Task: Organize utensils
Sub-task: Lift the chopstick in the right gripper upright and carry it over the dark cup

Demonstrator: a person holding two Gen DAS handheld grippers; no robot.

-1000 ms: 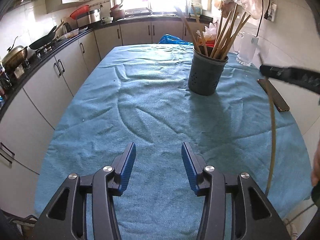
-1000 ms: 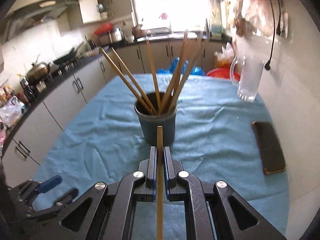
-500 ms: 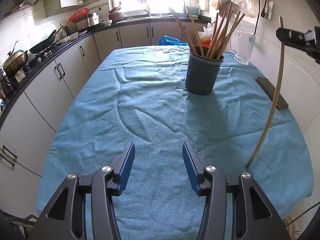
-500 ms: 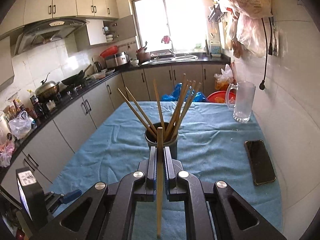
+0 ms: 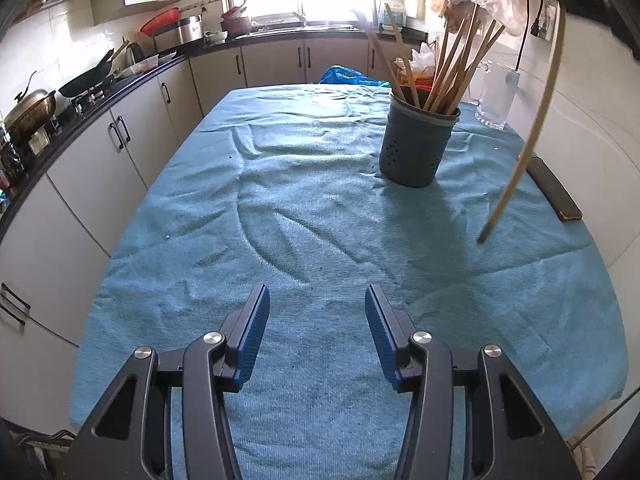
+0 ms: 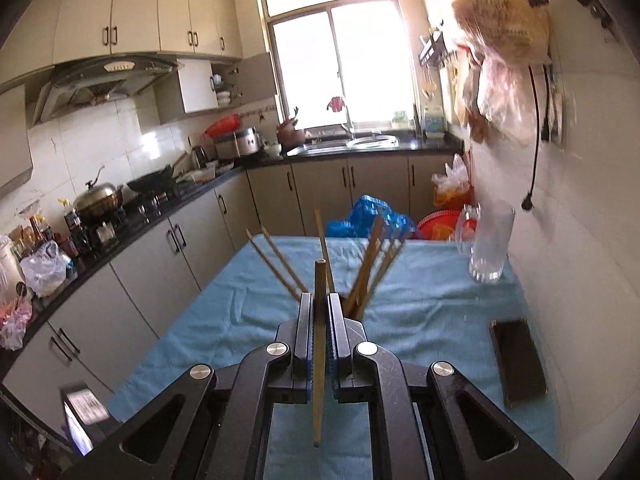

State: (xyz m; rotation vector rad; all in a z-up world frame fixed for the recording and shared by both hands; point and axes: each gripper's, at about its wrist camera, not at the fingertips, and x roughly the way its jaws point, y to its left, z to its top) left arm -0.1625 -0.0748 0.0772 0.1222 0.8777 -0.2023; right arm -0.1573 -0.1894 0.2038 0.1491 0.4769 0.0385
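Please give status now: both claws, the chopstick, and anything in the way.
Right claw shut on chopstick, off the cloth. Left claw open, empty. Holder upright, part full. Phone beside it, not in the way.

A holder full of chopsticks is set on the table. A jug is placed behind it to the right, and a phone is laid near the right edge.

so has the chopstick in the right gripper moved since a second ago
Yes, upward. In the left wrist view the chopstick held by the right gripper has its lower tip clear above the blue cloth, about level with the holder's base.
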